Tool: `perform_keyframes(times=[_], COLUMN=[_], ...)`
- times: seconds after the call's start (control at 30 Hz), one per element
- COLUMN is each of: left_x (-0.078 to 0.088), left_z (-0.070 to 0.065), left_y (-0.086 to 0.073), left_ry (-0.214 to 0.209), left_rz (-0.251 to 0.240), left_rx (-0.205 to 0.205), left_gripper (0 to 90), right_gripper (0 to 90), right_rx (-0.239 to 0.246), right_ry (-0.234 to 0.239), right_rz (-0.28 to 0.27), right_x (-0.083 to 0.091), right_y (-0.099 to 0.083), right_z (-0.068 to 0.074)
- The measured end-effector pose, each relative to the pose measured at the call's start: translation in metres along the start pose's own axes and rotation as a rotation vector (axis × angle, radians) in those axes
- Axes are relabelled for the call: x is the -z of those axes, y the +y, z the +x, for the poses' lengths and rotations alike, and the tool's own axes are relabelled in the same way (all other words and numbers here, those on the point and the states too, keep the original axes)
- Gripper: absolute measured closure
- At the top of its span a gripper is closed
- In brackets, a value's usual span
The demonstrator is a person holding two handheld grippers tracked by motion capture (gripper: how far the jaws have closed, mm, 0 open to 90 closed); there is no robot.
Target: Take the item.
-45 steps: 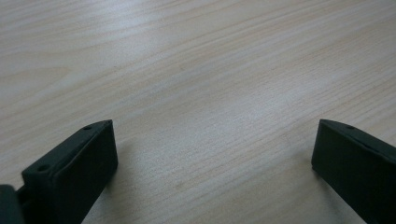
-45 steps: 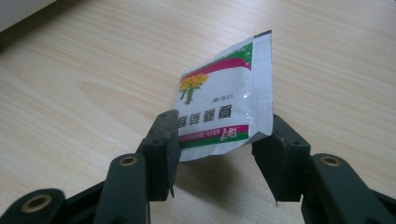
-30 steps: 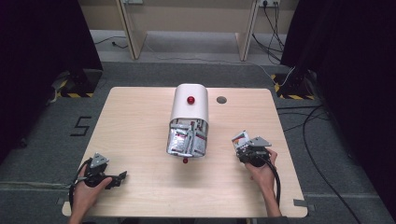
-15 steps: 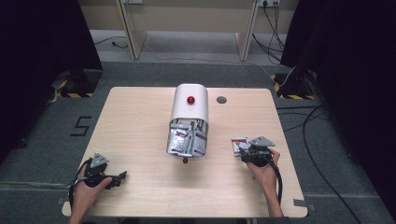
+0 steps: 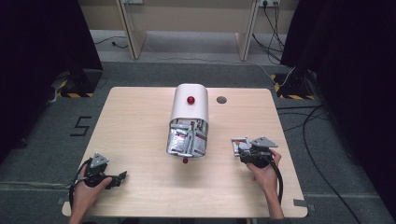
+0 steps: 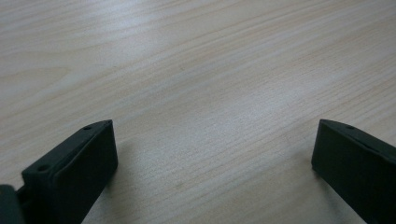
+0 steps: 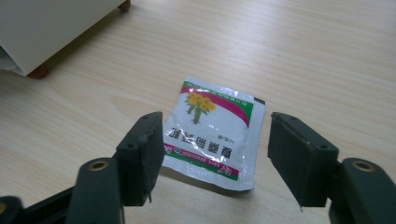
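A small white sachet [image 7: 215, 130] with a green and pink border and yellow flowers lies flat on the wooden table [image 5: 140, 121]. My right gripper [image 7: 217, 140] straddles it. Its jaws have just been opening, and they stand apart on either side of the sachet without pressing on it. In the high view the sachet [image 5: 239, 144] lies at the tip of the right gripper [image 5: 242, 150], right of the white box [image 5: 189, 105]. My left gripper [image 5: 119, 177] rests at the front left, open over bare wood [image 6: 215, 140].
The white round-topped box lies along the middle of the table with a red knob [image 5: 190, 100] on top. Its open near end is packed with silvery sachets [image 5: 187, 137]. A dark round hole [image 5: 221, 100] sits in the tabletop behind it. The box's corner [image 7: 46, 23] shows on a red foot [image 7: 37, 71].
The right gripper's jaws have spread wider and the sachet, earlier tilted up between them, now lies flat on the table. The left gripper has not moved.
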State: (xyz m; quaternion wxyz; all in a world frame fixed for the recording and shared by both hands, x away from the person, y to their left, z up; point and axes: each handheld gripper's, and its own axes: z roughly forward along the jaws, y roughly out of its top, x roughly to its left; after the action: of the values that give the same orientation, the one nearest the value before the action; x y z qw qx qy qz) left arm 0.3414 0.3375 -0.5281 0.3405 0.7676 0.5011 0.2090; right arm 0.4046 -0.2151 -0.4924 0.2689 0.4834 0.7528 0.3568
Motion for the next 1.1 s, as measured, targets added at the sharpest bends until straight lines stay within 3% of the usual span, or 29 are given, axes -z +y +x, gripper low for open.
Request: perform_keyframes(times=[0.2, 0.77, 1.1], left_x=[0.000, 0.000, 0.001], left_z=[0.000, 0.000, 0.000], left_y=[0.000, 0.000, -0.001], left_ry=[0.000, 0.000, 0.000], left_rz=[0.000, -0.002, -0.001], left_rx=[0.000, 0.002, 0.000], left_gripper=[0.0, 0.0, 0.0], right_gripper=[29.1, 25.4, 23.8], right_rx=[-0.039, -0.016, -0.001], right_ry=[0.008, 0.052, 0.078], right_rz=[-0.002, -0.040, -0.054], right_x=[0.006, 0.026, 0.033], right_y=[0.002, 0.008, 0.003], right_z=[0.003, 0.023, 0.031])
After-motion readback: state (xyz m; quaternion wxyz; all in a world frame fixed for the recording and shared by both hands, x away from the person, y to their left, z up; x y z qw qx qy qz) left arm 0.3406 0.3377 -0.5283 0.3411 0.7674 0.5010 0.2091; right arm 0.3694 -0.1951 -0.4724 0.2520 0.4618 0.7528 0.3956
